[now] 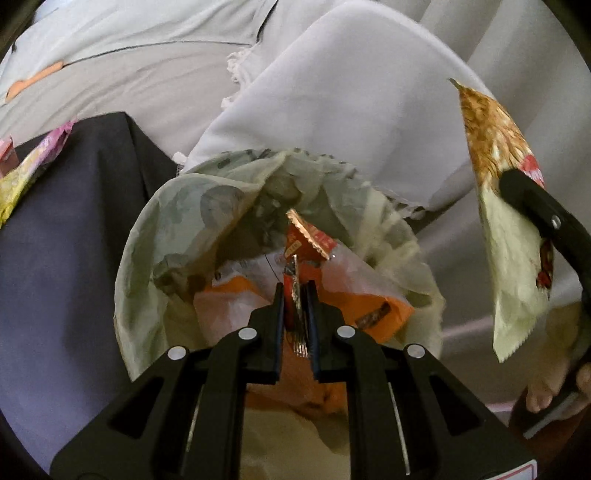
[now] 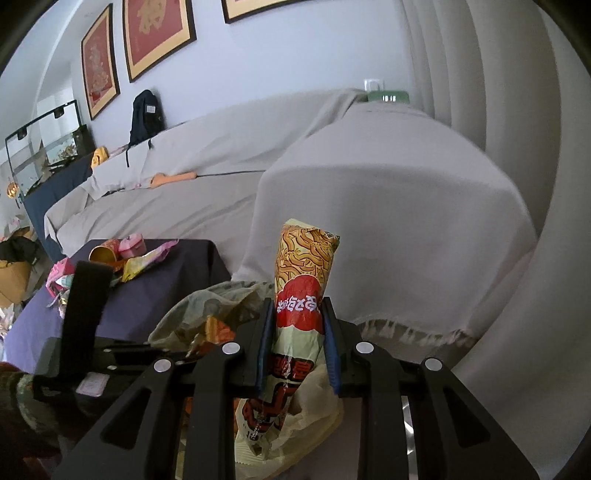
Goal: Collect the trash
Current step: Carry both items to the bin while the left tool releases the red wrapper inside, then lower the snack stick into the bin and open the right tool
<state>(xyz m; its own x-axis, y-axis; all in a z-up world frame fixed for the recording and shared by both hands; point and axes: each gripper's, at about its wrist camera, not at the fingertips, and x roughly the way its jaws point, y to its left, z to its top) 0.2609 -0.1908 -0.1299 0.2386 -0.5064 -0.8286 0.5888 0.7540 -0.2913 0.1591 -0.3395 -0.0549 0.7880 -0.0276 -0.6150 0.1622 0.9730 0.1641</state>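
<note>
A sofa (image 2: 388, 177) draped in a grey cover fills most of the right wrist view, and its cloth (image 1: 351, 92) is seen again behind everything in the left wrist view. Framed pictures (image 2: 159, 33) are hung on the wall above it, and a dark backpack (image 2: 146, 114) is propped against its back. A table (image 2: 162, 280) under a dark cloth is placed in front of the sofa; more litter (image 2: 144, 258) is scattered on its far end, among it a pink and yellow wrapper (image 1: 33, 162) seen at the left edge of the left wrist view.

A pale green bag (image 1: 207, 210) is held open just beside the table, its mouth turned up. Orange and white packets (image 1: 369, 306) are seen lying inside it.

A noodle packet (image 2: 303, 280) is gripped upright by the right gripper (image 2: 299, 343), its fingers (image 2: 264, 343) clamped on the packet's middle, above the bag's rim. In the left wrist view the same packet (image 1: 498, 192) is seen hanging to the right of the bag, apart from it, with one black finger (image 1: 532, 203) across it.

A small red wrapper (image 1: 306, 240) is pinched edge-on by the left gripper (image 1: 295, 299), whose fingers (image 1: 277, 314) are closed tight on it. The wrapper is held over the bag's mouth, its serrated end raised above the packets
</note>
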